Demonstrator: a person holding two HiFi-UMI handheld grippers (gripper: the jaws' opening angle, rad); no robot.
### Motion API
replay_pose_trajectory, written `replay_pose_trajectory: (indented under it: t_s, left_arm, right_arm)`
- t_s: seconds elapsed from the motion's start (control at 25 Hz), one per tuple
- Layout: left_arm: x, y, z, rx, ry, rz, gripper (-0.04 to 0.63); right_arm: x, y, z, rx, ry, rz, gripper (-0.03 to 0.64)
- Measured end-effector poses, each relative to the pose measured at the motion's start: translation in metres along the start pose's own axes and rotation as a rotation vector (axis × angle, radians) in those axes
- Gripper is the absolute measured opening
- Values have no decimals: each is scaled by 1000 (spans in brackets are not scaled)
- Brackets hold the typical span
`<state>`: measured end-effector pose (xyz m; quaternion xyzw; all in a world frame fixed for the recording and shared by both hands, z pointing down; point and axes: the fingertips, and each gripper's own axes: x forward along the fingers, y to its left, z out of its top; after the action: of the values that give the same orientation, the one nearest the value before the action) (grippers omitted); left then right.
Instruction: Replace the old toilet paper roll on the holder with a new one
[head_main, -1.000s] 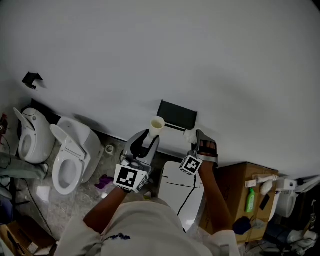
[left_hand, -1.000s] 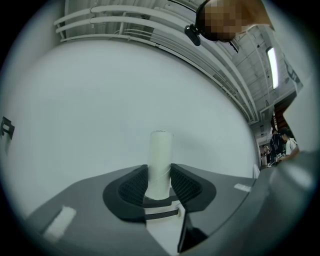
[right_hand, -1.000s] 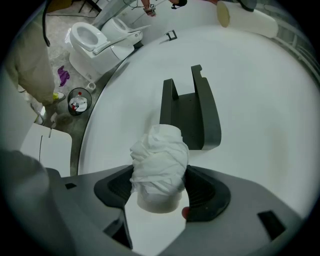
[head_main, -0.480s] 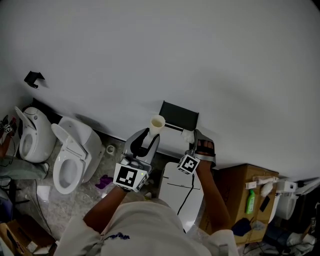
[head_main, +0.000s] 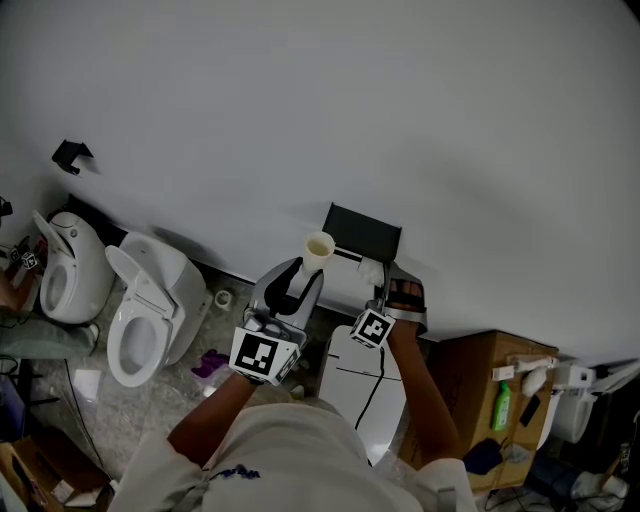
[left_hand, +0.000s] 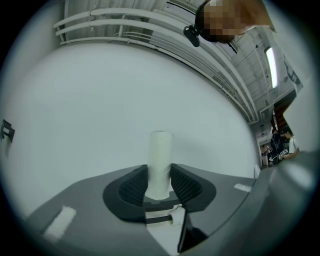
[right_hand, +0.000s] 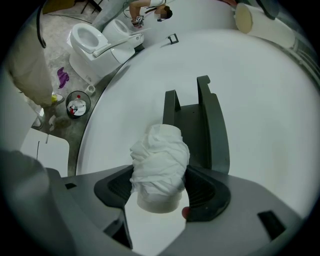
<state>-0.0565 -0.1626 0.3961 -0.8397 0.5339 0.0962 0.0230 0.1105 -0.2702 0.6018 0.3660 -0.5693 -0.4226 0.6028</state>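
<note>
The left tongs (left_hand: 160, 181) are clamped on an empty cardboard tube (left_hand: 160, 152), which stands upright out of them in front of the white wall (head_main: 400, 100). The right tongs (right_hand: 161, 187) grip the new toilet paper roll (right_hand: 161, 162), its outer sheets crumpled. The roll is close in front of the black holder (right_hand: 202, 125) on the wall, with the tube to the holder's left in the head view.

The paper roll (right_hand: 159, 170) is white, holder (right_hand: 201, 125) black, tube (left_hand: 160, 160) cream.
</note>
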Motion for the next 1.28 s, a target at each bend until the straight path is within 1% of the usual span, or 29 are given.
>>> replay_pose_trajectory:
  t_s: [0.4, 0.64, 0.8, 0.96, 1.08, 1.28]
  left_arm:
    - [0, 1, 1, -3, -3, -1, 146]
    - [1, 0, 1, -3, -6, -4, 146]
    - [1, -1, 1, -2, -4, -3, 146]
    - [2, 0, 1, -6, -3, -3, 146]
    - [1, 0, 1, -6, -5, -6, 146]
    - [1, 0, 2, -2, -4, -7, 146]
  right_arm:
    - [2, 0, 13, 8, 0, -23, 310]
    - [-5, -2, 30, 47, -34, 0, 308]
    - [-4, 0, 32, 58, -31, 2, 308]
    - [-4, -2, 35, 43, -19, -25, 308]
    - [-4, 1, 41, 45, -22, -21, 308]
    - [-5, -2, 47, 16, -29, -50, 310]
